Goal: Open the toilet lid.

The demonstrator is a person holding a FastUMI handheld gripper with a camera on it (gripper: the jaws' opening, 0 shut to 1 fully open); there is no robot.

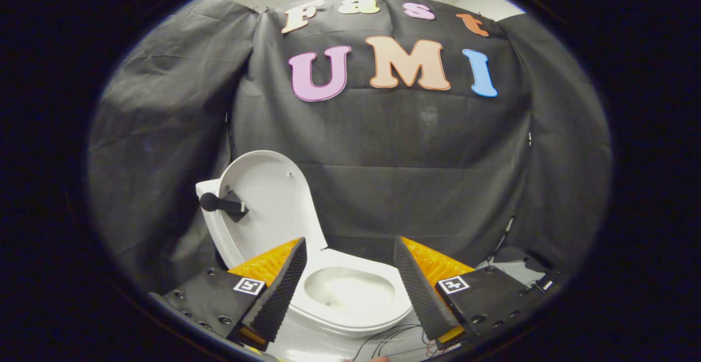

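Observation:
A white toilet (350, 296) stands on the floor just ahead of my fingers. Its lid (271, 203) is raised upright and leans back against the tank, with a black knob handle (222, 203) sticking out from its inner face. The seat ring and bowl lie exposed between my two fingers. My gripper (349, 250) is open, held a little back from the bowl, with nothing between the fingers (282, 288). The lid and its handle sit beyond my left finger, apart from it.
Black cloth walls (416, 165) close in behind and on both sides of the toilet. Thin cables (394, 337) trail over the pale floor in front of the bowl.

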